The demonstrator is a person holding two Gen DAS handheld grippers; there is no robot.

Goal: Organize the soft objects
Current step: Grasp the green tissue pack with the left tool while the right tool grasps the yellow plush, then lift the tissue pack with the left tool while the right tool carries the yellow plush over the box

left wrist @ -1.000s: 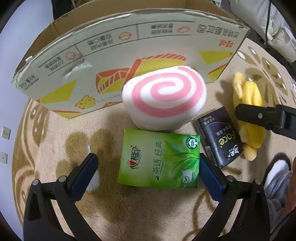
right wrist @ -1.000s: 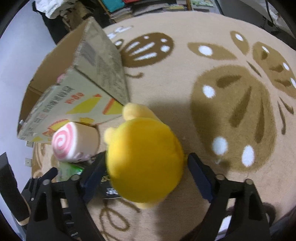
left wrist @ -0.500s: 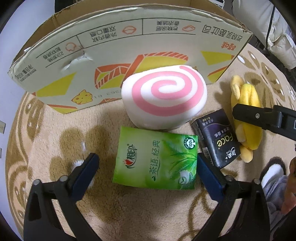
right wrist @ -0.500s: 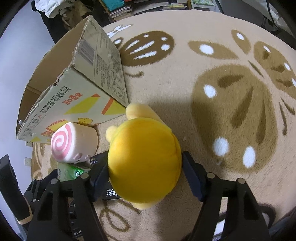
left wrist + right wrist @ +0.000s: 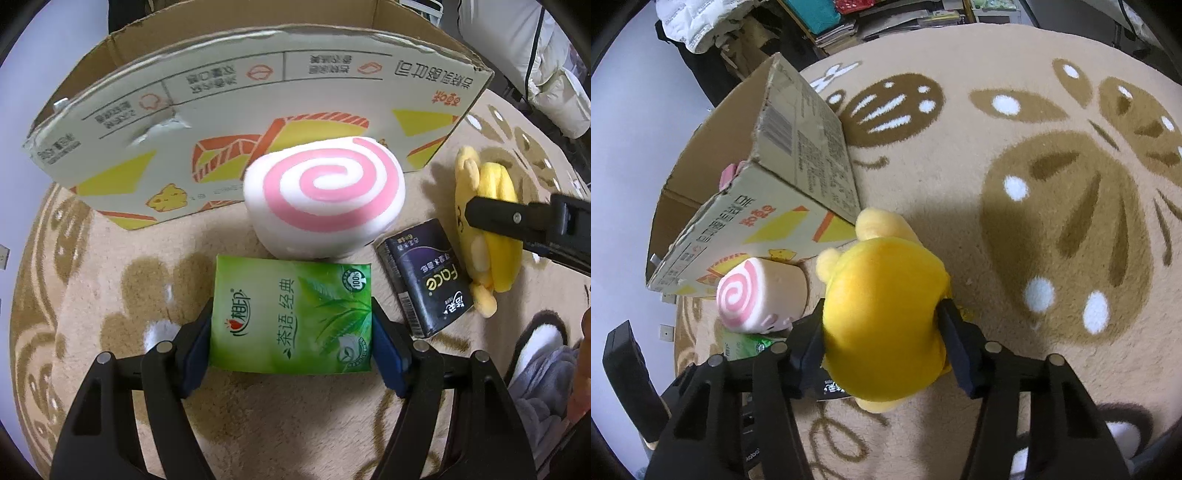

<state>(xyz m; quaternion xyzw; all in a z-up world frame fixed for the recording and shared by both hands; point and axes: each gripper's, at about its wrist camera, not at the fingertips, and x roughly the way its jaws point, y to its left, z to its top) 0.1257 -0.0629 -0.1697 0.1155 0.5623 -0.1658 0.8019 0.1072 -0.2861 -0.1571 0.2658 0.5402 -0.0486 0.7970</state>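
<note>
My left gripper (image 5: pixel 291 339) is shut on a green tissue pack (image 5: pixel 291 314) lying on the carpet; its blue pads press both sides. My right gripper (image 5: pixel 882 343) is shut on a yellow plush toy (image 5: pixel 882 321), which also shows in the left wrist view (image 5: pixel 491 218) with the right gripper's finger across it. A pink-and-white swirl plush roll (image 5: pixel 325 203) lies just beyond the green pack, against the cardboard box (image 5: pixel 240 96). A black tissue pack (image 5: pixel 424 273) lies between the green pack and the yellow plush.
The open cardboard box (image 5: pixel 798 177) stands on a beige carpet (image 5: pixel 1052 206) with brown patterns. Clutter and stacked books (image 5: pixel 849 18) sit beyond the carpet. A person's slippered foot (image 5: pixel 543 343) is at the right.
Both grippers have closed from open: the left onto the green tissue pack, the right onto the yellow plush toy. Both have moved slightly forward.
</note>
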